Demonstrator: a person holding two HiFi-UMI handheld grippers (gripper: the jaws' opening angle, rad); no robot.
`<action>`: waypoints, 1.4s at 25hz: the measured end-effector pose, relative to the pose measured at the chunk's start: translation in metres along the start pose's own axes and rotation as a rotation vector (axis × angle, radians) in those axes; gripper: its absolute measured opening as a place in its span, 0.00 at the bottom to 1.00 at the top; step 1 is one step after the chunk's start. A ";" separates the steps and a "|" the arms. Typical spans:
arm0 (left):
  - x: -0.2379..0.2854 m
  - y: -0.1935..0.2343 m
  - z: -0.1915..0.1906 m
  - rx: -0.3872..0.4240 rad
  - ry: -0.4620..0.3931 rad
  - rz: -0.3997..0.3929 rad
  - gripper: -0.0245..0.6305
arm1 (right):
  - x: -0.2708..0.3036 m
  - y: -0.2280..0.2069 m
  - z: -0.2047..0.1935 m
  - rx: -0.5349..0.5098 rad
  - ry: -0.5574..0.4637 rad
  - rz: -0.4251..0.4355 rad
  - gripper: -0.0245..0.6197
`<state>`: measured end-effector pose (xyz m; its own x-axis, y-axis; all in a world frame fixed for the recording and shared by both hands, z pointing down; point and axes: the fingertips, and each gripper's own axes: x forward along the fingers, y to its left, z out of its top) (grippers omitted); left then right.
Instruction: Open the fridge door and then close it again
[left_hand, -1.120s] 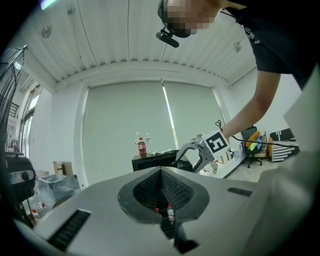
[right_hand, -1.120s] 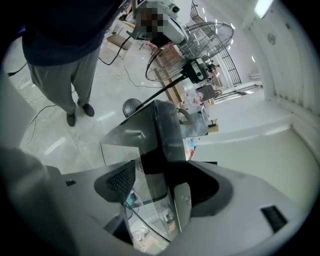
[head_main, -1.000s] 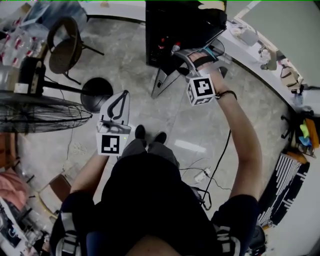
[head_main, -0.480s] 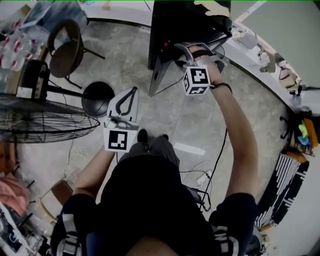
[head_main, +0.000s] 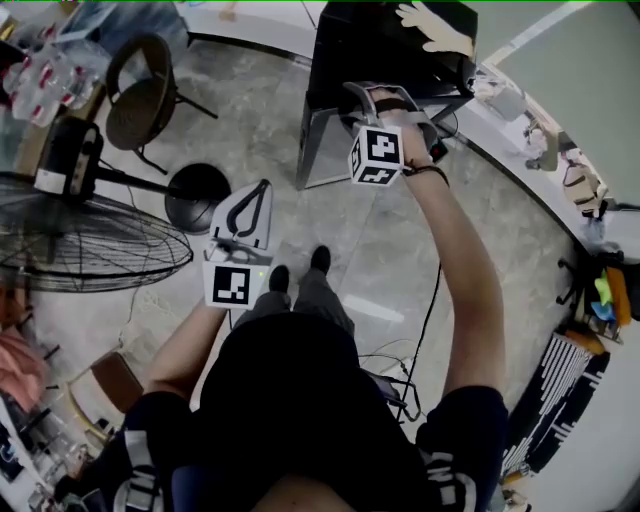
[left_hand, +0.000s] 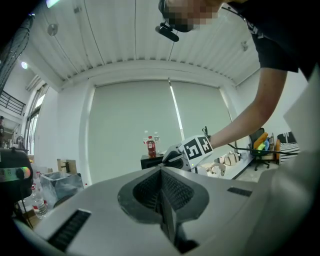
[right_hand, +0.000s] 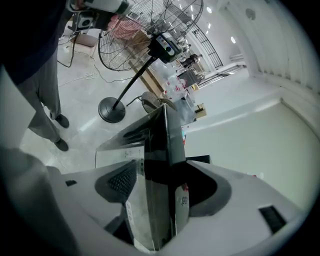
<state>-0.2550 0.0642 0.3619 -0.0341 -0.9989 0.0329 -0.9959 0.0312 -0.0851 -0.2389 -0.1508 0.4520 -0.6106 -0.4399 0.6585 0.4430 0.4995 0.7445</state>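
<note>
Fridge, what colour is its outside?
Black. The fridge shows best in the head view.

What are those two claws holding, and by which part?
The right gripper clamps the open fridge door by its edge. The left gripper is shut on nothing.

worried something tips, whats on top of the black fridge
A red bottle, a clear bottle and a pale hand-shaped object. The right claw, gripping the open door, hides the top's front edge.
</note>
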 end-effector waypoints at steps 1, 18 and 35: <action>0.004 -0.001 0.000 -0.004 0.003 0.012 0.07 | 0.004 -0.004 -0.001 0.006 -0.006 -0.002 0.54; 0.071 0.008 0.000 0.001 0.042 0.167 0.07 | 0.071 -0.068 -0.028 0.094 -0.019 -0.037 0.51; 0.105 0.038 -0.017 -0.047 0.062 0.111 0.07 | 0.114 -0.108 -0.054 0.202 0.109 -0.122 0.52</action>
<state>-0.2974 -0.0385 0.3791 -0.1481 -0.9851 0.0878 -0.9885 0.1446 -0.0450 -0.3207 -0.2954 0.4529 -0.5723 -0.5782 0.5816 0.2236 0.5723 0.7890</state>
